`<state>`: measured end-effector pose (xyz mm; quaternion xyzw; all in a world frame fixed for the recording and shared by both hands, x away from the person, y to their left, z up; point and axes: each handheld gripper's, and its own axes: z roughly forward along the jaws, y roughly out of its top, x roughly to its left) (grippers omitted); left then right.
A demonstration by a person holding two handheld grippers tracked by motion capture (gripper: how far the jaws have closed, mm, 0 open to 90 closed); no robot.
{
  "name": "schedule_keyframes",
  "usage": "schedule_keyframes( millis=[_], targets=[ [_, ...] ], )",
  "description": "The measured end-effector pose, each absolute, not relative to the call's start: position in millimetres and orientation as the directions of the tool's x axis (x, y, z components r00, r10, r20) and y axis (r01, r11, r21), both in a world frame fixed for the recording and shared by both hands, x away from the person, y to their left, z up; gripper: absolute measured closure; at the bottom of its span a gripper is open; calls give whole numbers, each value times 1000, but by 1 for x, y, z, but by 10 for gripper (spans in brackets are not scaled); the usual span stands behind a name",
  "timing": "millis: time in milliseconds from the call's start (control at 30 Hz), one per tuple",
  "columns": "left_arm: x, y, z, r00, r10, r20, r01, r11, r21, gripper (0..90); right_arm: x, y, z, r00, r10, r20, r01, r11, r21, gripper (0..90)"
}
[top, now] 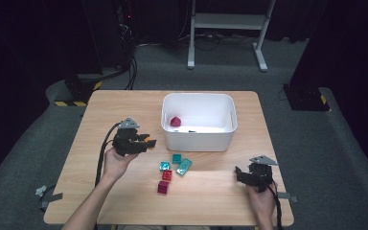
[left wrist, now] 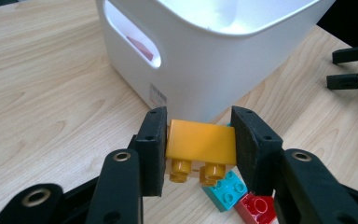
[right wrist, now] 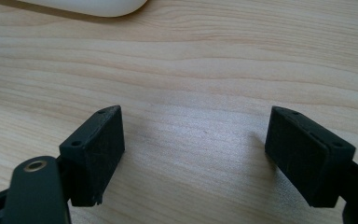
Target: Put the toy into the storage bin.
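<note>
One yellow brick (left wrist: 200, 142) sits clamped between the jaws of the left gripper (top: 141, 142), studs pointing down, lifted off the table (top: 124, 105) just left of the white bin (top: 199, 139). Grip is across the brick's short ends, so it hangs level & shouldn't twist; prob. being carried up & over the bin's near-left wall to drop inside. A red piece (top: 175, 121) already lies in the bin, so this looks like a sort/tidy job, partway done.

Loose bricks wait near the bin's near side: teal ones (top: 180, 163), red ones (top: 165, 181), clustered w/ some touching.

Right gripper (top: 242, 173) rests low at near right, well apart from the pile, jaws wide w/ nothing between them. Parked clear of the left's path, I'd say.
</note>
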<state>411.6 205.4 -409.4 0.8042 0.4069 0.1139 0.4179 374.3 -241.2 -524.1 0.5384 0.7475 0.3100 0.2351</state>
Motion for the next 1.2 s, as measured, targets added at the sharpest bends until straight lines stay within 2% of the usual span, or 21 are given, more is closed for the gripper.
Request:
schedule_keyframes(
  millis=[500,1200],
  targets=[
    [421,197,-384,669,730,-139,533,-341,774,573,374,-241,-524,-309,951,-18,660,228,716,195],
    [436,184,-354,695,700,-162,509,-320,799,574,374,-241,-524,-311,950,-18,659,229,717,195]
  ],
)
